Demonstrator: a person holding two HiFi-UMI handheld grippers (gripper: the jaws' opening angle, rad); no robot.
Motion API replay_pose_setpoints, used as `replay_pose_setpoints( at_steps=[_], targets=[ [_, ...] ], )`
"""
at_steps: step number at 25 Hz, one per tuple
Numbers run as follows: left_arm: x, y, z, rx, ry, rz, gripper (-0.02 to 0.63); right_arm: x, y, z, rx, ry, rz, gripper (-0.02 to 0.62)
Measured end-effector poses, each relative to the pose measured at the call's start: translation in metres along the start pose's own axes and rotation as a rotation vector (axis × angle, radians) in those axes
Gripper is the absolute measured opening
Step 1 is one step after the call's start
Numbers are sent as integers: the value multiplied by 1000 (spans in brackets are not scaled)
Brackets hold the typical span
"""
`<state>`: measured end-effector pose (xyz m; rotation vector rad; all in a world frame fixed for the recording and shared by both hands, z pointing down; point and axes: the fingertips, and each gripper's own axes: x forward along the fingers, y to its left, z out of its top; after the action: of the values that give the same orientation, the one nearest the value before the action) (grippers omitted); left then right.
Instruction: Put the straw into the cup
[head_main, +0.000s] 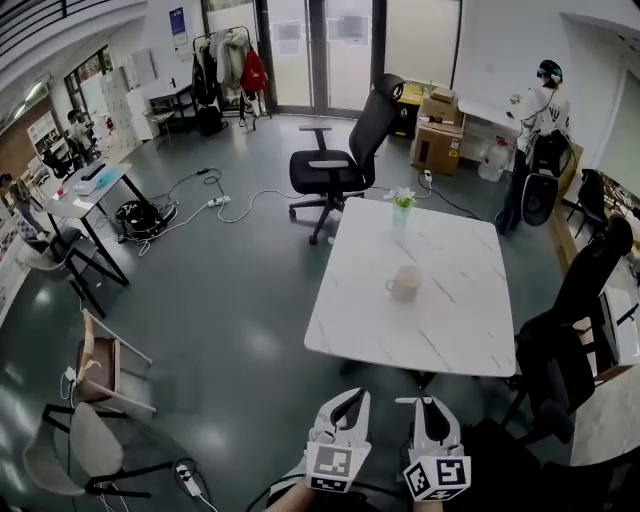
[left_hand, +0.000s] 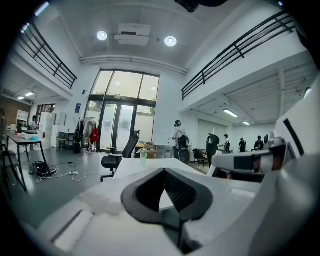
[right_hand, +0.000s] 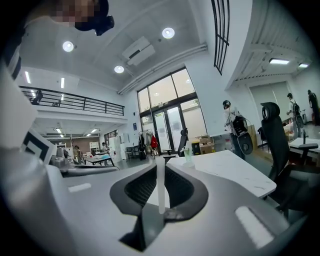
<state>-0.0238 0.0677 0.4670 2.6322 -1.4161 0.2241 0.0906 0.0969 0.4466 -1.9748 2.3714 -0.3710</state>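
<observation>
Straw (right_hand: 160, 187) gripped upright in right gripper (right_hand: 160, 169), jaws clenched on it, top end poking above the jaw tips. Left gripper (left_hand: 164, 172) is closed on itself with nothing between the jaws. In the head view both grippers sit low in frame, side by side, short of the table (head_main: 455, 335).

Cup (head_main: 405, 283) stands upright mid-table, well apart from both grippers. No straw is seen in it, though its inside is too small to check. Vase (head_main: 401, 208) with a flower stands near the table's far edge, beyond the cup.

Progress, my read: straw is in hand and that is all. Left to do: reach the table, line the straw over the cup, drop it in.

Writing: none readable. Only square black-and-white markers on the gripper cubes; wall and door posters too small.
</observation>
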Motion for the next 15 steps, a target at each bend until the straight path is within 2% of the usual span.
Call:
replay_pose_setpoints(
  at_steps=[9,15],
  targets=[
    [106,42,35,17,13,-97,2,110,-21,34,-7,16,-49,48],
    [155,64,42,-14,25,-157,2,161,-36,44,-24,30,-93,48]
  ],
)
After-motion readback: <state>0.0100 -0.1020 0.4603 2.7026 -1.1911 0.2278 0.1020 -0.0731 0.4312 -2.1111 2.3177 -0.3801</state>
